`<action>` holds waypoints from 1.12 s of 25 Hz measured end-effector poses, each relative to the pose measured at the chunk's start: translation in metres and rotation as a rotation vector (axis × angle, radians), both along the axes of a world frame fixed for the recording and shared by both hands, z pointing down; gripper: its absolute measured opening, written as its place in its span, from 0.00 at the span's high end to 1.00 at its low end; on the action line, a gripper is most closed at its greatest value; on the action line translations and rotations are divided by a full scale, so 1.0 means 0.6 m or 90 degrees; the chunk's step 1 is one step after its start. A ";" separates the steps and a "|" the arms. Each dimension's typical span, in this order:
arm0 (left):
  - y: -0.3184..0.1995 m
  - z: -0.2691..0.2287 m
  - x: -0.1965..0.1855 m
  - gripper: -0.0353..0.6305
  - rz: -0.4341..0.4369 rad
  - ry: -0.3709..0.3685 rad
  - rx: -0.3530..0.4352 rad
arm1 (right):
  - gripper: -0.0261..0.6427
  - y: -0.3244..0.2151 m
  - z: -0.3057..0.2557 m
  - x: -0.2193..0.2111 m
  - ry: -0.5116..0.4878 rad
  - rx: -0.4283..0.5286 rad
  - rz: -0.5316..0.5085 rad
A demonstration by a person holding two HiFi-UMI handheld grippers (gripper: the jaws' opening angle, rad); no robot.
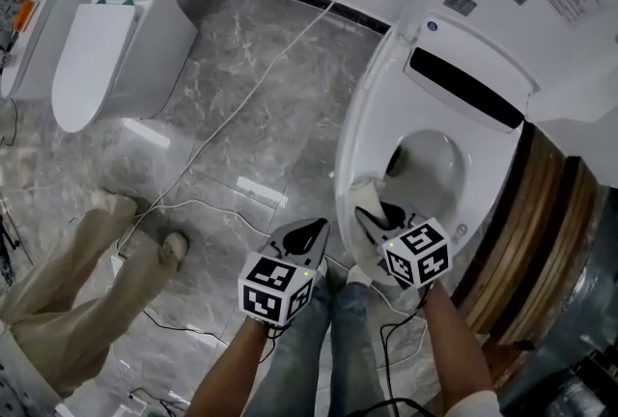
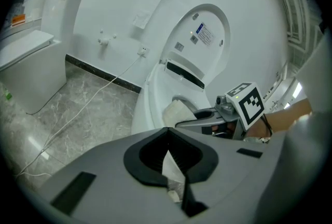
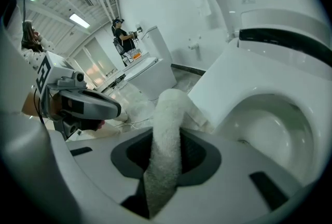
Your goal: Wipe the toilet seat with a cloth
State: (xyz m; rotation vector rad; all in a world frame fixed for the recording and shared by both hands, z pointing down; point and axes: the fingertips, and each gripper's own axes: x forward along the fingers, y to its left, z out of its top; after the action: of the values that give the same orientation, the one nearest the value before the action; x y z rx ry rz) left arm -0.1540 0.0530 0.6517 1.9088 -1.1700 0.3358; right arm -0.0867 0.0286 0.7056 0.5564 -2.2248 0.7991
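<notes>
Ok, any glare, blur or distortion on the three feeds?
Head view: even light, sharp, soft sheen on the floor. Left gripper view: strong fisheye, dark corners, white scrap in its shut jaws slightly soft. Right gripper view: same fisheye, ceiling lights flare top left, cloth sharp.

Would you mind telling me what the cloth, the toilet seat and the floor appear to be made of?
Cloth: soft, terry-like fabric, off-white, judging by its nubby pile.
Toilet seat: probably glossy white plastic, smooth with a sheen, though it could be ceramic.
Floor: polished grey stone or marble-look tile, veined and reflective.
</notes>
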 end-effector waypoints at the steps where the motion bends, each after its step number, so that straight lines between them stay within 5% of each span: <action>1: -0.005 -0.002 0.001 0.93 0.000 0.005 0.001 | 0.81 -0.011 -0.001 0.001 -0.003 0.000 0.008; 28: -0.089 -0.037 0.037 0.93 -0.050 0.005 0.008 | 0.81 -0.158 -0.004 -0.003 -0.041 0.017 -0.003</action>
State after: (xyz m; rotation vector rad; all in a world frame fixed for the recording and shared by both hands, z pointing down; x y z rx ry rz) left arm -0.1315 -0.0005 0.6294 1.8682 -1.2409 0.2795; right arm -0.0886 -0.0659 0.7031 0.5445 -2.2976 0.7953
